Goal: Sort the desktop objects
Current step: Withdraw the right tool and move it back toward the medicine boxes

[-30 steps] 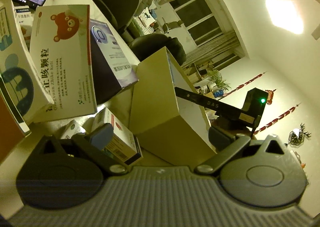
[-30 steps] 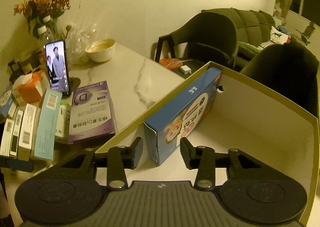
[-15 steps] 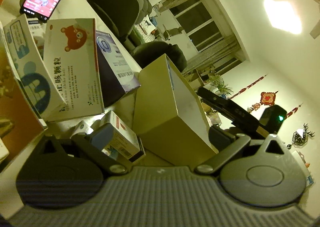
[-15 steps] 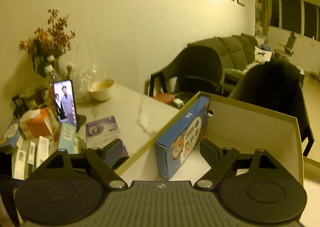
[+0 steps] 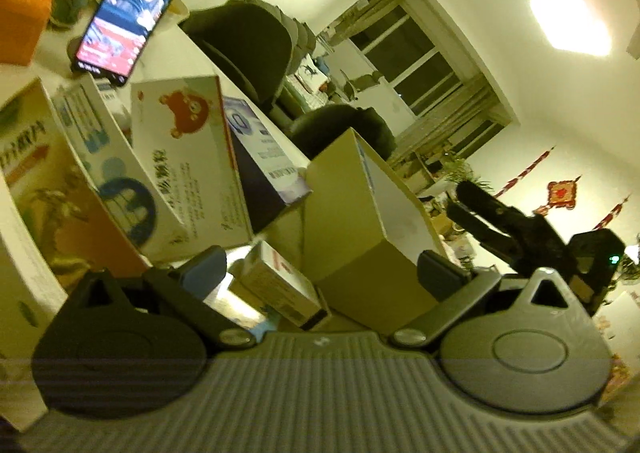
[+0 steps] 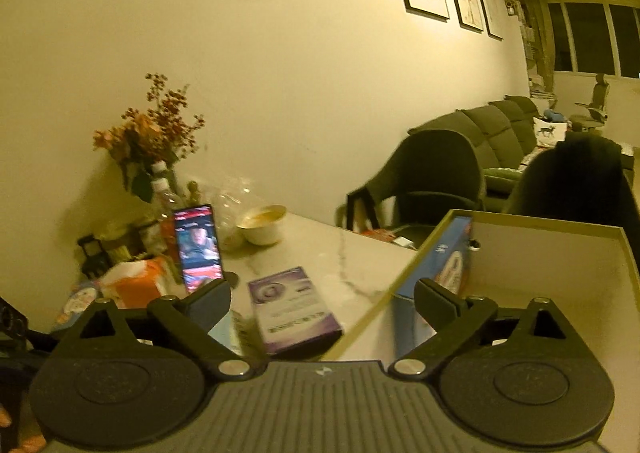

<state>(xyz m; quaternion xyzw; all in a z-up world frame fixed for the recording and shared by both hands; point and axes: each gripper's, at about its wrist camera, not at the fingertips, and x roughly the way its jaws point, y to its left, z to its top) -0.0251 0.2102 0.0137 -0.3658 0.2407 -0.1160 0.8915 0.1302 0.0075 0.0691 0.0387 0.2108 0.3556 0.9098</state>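
L gripper (image 5: 322,273) fingers wide over small box (image 5: 280,285).

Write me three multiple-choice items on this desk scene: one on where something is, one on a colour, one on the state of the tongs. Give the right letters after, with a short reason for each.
1. Where is the blue box?
A. Inside the open cardboard box, against its wall
B. Flat on the table beside the phone
C. Between the right tongs

2. What colour is the flat box lying on the marble table?
A. Red
B. Purple
C. Green

3. How do the right tongs stand?
A. Shut on the blue box
B. Shut on nothing
C. Open, holding nothing

Answers:
1 A: the blue box stands on edge along the inner wall of the cardboard box.
2 B: its top face and side are purple with a white label.
3 C: the two fingers are spread wide apart, with only the table and box edge seen between them.
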